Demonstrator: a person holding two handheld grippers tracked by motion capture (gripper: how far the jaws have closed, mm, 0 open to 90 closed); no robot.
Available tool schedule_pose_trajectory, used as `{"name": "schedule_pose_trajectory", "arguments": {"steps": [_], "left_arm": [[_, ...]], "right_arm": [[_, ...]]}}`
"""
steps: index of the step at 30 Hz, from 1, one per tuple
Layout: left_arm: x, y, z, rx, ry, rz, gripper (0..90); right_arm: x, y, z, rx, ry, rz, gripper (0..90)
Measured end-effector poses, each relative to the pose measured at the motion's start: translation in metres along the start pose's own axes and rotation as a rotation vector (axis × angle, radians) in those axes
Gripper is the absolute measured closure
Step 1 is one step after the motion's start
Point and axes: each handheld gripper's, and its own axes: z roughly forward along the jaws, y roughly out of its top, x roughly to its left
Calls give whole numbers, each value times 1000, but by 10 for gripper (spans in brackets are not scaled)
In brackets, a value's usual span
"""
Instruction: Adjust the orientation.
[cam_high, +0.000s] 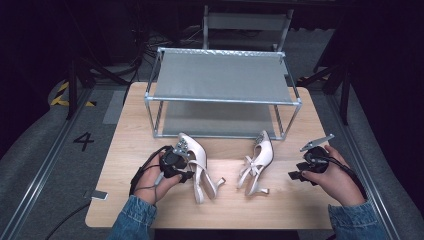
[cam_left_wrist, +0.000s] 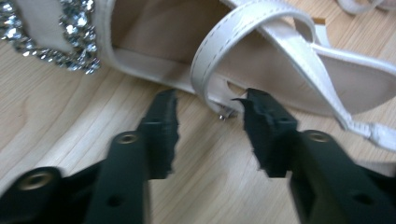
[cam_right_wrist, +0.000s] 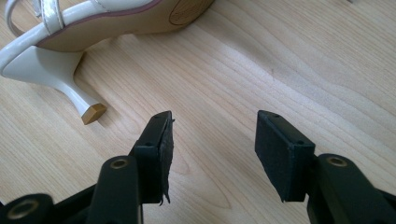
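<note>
L gripper (cam_left_wrist: 208, 116) jaws open w/ the left sandal's (cam_high: 192, 152) strap (cam_left_wrist: 205, 70) base just ahead between the tips, R gripper (cam_right_wrist: 212, 135) jaws open on bare bench (cam_right_wrist: 280, 60); risk: L pinches only thin strap/buckle, so shoe swings or slips when lifted.

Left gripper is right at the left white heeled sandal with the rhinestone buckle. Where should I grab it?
Probably the side wall of the white patent heeled sandal where the instep strap joins it, coming from the near side. The open left gripper already faces that thin upright edge, and its jaws could straddle it.
</note>
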Motion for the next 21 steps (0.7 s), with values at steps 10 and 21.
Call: {"name": "schedule_pose_trajectory", "arguments": {"steps": [10, 21], "left_arm": [[-5, 1, -3, 14, -14, -25, 882], [-11, 6, -14, -13, -32, -13, 884]], "right_arm": [[0, 0, 1, 1, 1, -7, 477], [2, 1, 5, 10, 7, -8, 475]]}}
